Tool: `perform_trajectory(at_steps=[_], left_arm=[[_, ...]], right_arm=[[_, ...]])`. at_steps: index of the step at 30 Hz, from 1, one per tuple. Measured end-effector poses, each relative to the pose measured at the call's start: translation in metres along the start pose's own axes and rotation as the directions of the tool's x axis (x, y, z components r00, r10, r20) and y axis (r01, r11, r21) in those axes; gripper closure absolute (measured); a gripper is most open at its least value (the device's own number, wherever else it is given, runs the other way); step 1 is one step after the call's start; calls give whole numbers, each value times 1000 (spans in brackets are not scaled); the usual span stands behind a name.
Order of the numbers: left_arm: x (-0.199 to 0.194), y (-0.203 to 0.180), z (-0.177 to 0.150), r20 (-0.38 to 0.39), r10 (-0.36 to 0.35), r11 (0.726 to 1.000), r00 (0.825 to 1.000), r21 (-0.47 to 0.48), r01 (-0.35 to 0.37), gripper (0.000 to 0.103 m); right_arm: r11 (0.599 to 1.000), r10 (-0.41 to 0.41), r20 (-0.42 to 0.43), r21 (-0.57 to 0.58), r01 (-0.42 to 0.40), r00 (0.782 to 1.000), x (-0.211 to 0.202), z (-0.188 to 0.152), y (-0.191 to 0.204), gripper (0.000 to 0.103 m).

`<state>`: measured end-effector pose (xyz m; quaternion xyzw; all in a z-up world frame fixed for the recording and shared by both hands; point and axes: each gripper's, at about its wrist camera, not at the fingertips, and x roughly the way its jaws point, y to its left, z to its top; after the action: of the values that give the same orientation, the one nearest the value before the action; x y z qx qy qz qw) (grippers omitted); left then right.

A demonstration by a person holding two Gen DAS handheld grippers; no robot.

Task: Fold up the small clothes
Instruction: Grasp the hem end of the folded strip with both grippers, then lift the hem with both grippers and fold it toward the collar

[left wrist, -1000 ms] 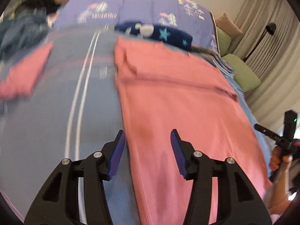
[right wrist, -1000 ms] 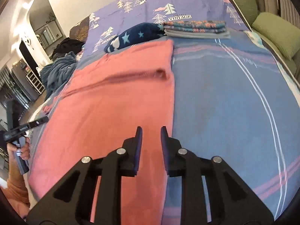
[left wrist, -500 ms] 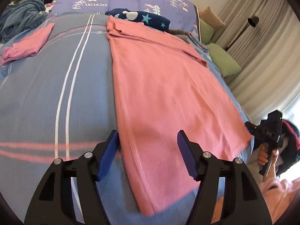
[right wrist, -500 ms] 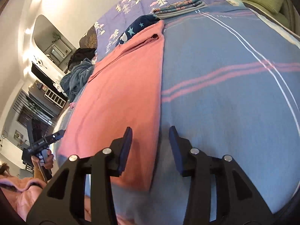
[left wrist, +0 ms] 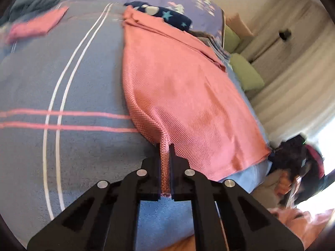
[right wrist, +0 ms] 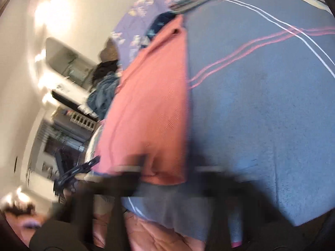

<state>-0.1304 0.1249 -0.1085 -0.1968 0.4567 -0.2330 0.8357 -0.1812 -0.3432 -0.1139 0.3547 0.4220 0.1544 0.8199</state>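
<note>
A long pink knit garment (left wrist: 184, 87) lies flat along the blue striped bedspread (left wrist: 69, 87). My left gripper (left wrist: 165, 148) is shut on the garment's near left corner, which bunches up between the jaws. In the right wrist view the same pink garment (right wrist: 150, 108) runs away from me, its near hem close to my right gripper (right wrist: 165, 175). That gripper is a dark motion blur with its jaws spread wide on either side of the near right corner. The other handheld gripper (right wrist: 77, 169) shows at the left edge.
A small folded pink cloth (left wrist: 35, 25) lies at the far left. A navy star-print garment (left wrist: 161, 14) and folded patterned clothes (left wrist: 211, 39) lie at the far end. Green cushions (left wrist: 247, 75) sit at the right. A blue heap of clothes (right wrist: 102, 92) is beside the bed.
My left gripper has dropped to the near left corner of the pink garment and shut on it. My right gripper has moved down fast to the near hem and stays open.
</note>
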Motion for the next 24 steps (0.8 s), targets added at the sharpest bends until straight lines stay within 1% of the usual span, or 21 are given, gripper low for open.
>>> perform_trajectory(at_steps=[1, 2, 3, 4, 6, 8, 9, 10, 11, 12, 13, 14, 16, 17, 18, 20, 21, 22, 23, 24], left_arm=[[-7, -3, -1, 21, 33, 999, 999, 12, -33, 98], [-12, -6, -3, 29, 52, 998, 998, 34, -53, 98], [-17, -8, -5, 32, 72, 996, 997, 59, -73, 98], [-21, -7, -7, 29, 86, 994, 996, 66, -88, 98], [-20, 1, -9, 10, 74, 997, 997, 36, -75, 98], [-19, 5, -9, 14, 55, 998, 998, 10, -55, 98], [-18, 6, -10, 19, 36, 999, 999, 0, -36, 97], [-18, 7, -10, 20, 24, 1000, 999, -5, -24, 95], [-18, 7, -11, 18, 15, 1000, 1000, -12, -15, 85], [-18, 7, -11, 10, 0, 1000, 1000, -16, 1, 77], [-19, 7, -12, 5, -21, 1000, 1000, -15, 22, 67], [-20, 4, -13, 3, -23, 1000, 1000, -6, 23, 61], [-18, -3, -14, -7, -3, 999, 1000, 41, 3, 58], [-14, -8, -15, -12, 25, 997, 1000, 75, -24, 58], [-11, -10, -16, -14, 38, 996, 999, 87, -37, 58], [-9, -13, -15, -5, 38, 995, 999, 97, -38, 59], [-8, -13, -14, -2, 41, 994, 999, 98, -40, 64], [-8, -12, -14, 1, 48, 994, 999, 97, -48, 91], [-7, -8, -13, -6, 55, 995, 998, 82, -55, 98], [-8, -5, -12, -5, 39, 998, 999, 57, -39, 98]], right_arm=[[998, 26, 51, 53, -29, 998, -10, 0, -6, 99], [994, 62, 104, 78, -71, 993, -24, 1, -12, 99], [995, 53, 120, 79, -63, 991, -31, 1, -14, 99], [998, 17, 107, 60, -24, 994, -34, 0, -15, 99], [999, -2, 46, 33, 1, 999, -26, -2, -14, 98], [999, -37, 14, 6, 37, 999, -15, -5, -8, 93], [1000, -28, 19, -1, 28, 999, -14, -6, -6, 88], [1000, -7, 18, 3, 7, 1000, -13, -5, -5, 81], [1000, 16, 15, 8, -16, 1000, -14, -5, -5, 69], [999, 31, 11, 7, -31, 999, -16, -4, -4, 64], [1000, 21, 8, -7, -21, 1000, -17, -3, -2, 62], [1000, 5, 6, -20, -5, 1000, -17, -5, -1, 61], [999, -5, -9, -39, 5, 1000, -14, -4, 2, 55], [999, -2, -15, -46, 1, 1000, -11, -4, 3, 51], [999, 0, -16, -51, -1, 1000, -10, -4, 2, 50], [998, -2, -9, -60, 2, 1000, -5, -2, 3, 50], [998, -4, -6, -61, 4, 1000, -3, -2, 4, 50], [998, -11, -3, -62, 11, 1000, -2, -1, 6, 51], [998, -21, 2, -63, 21, 1000, -2, -1, 7, 68], [998, -33, 2, -60, 33, 999, -2, -1, 8, 97]])
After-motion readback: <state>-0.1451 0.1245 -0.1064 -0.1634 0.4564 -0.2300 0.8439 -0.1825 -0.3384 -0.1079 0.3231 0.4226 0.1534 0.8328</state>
